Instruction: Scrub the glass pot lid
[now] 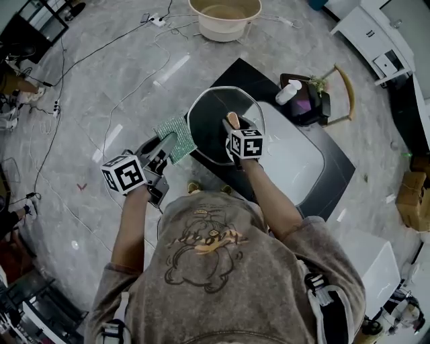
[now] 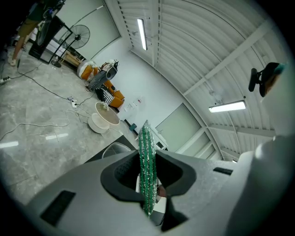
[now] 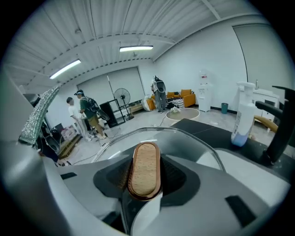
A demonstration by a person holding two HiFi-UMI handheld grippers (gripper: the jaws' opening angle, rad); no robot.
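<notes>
The glass pot lid (image 1: 209,119) is held tilted over the near-left end of the white sink (image 1: 295,161). My right gripper (image 1: 234,129) is shut on its oval wooden handle (image 3: 144,170), with the clear rim (image 3: 152,131) arching beyond the jaws. My left gripper (image 1: 165,144) is shut on a green sparkly scrub cloth (image 1: 177,137), which stands edge-on between the jaws (image 2: 146,166). The cloth sits right beside the lid's left edge; I cannot tell whether they touch. In the right gripper view the cloth (image 3: 40,114) shows at far left.
The sink sits in a black countertop (image 1: 235,72). A soap bottle (image 3: 243,115) and a black faucet (image 3: 280,126) stand at the sink's far side. A beige basin (image 1: 225,17) and cables lie on the grey floor. People (image 3: 85,117) stand in the background.
</notes>
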